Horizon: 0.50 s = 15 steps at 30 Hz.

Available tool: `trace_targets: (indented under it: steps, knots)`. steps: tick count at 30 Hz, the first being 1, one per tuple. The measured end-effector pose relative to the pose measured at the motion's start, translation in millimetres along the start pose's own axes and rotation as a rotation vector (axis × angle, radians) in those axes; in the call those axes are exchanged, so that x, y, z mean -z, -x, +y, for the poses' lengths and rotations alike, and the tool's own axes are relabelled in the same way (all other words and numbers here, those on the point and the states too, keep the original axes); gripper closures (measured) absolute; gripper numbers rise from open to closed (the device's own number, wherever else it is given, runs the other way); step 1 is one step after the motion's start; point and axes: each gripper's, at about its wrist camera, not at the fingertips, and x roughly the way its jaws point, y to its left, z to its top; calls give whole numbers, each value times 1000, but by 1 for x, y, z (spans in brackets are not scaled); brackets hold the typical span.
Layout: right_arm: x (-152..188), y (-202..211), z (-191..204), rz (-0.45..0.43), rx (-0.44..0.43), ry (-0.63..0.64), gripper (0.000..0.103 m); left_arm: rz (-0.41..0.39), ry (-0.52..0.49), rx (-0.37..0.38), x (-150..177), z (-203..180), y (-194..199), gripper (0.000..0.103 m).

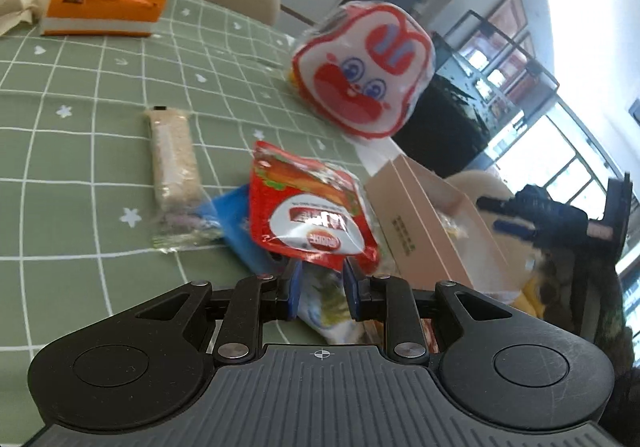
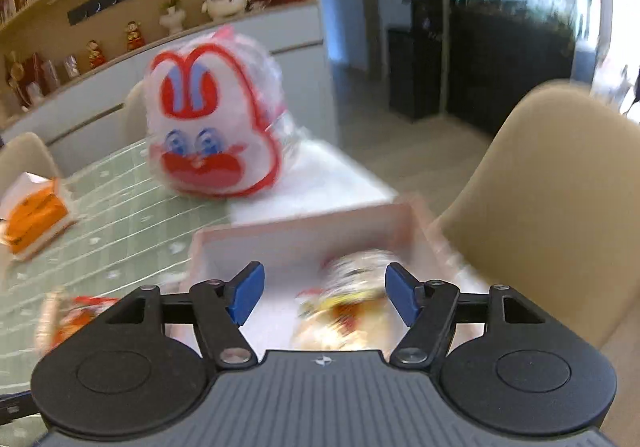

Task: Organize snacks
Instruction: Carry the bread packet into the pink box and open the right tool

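The left gripper (image 1: 320, 279) has its jaws drawn narrow on the lower edge of a red, glossy plastic snack packet (image 1: 308, 207) with a white oval label, which stands up from the blue pads above the green checked tablecloth of the table (image 1: 80, 167). The right gripper (image 2: 322, 293) hangs over a shallow pale pink cardboard box (image 2: 304, 235) with its jaws standing well apart and nothing pressed between them; a blurred yellow-and-white wrapped snack (image 2: 352, 299) lies in the box below the gap. The step in hand looks like carrying the red packet across to that box, which in the left wrist view sits just right of the packet, at the table's edge. To do it well, the left hand should keep its pinch firm, since the hold is only on a thin seam and the slippery film could slide out. It should clear the box's near wall before lowering, and release low so the packet lands flat beside the snack already inside. The right hand should draw aside, or the two grippers may meet over the box. Left on the table are a long clear-wrapped pale rice bar (image 1: 174, 163) and a blue flat packet (image 1: 236, 223) near it, both likely next. The big white-and-red rabbit-faced bag (image 1: 362, 67) stands beyond.
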Motion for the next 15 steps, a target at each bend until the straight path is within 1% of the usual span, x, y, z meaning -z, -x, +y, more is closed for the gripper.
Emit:
trace_targets:
  steps: [1, 3, 5, 6, 7, 8, 9, 12, 13, 15]
  knots:
    - [4, -2, 2, 26, -34, -18, 39, -5, -10, -2, 0, -2, 1, 77]
    - [12, -11, 10, 88, -77, -41, 54, -3, -44, -7, 1, -7, 2, 77]
    - [16, -26, 20, 166, -115, -54, 55, 8, -66, -8, 1, -9, 3, 77]
    - [19, -34, 23, 203, -119, -59, 55, 3, -66, -14, 0, -9, 4, 77]
    - [20, -40, 24, 229, -109, -64, 55, -7, -62, -26, -2, -8, 6, 77]
    - [22, -46, 25, 252, -81, -67, 55, -16, -57, -39, -3, -4, 9, 77]
    - [24, -50, 24, 262, -44, -67, 57, -27, -50, -51, -4, -1, 13, 77]
    - [22, -50, 12, 231, 26, -72, 57, -65, -28, -78, -14, 9, 20, 77]
    - [21, -47, 7, 222, 42, -81, 57, -81, -21, -90, -18, 13, 23, 77]
    - [21, -41, -2, 200, 46, -94, 56, -107, 3, -120, -26, 22, 26, 77]
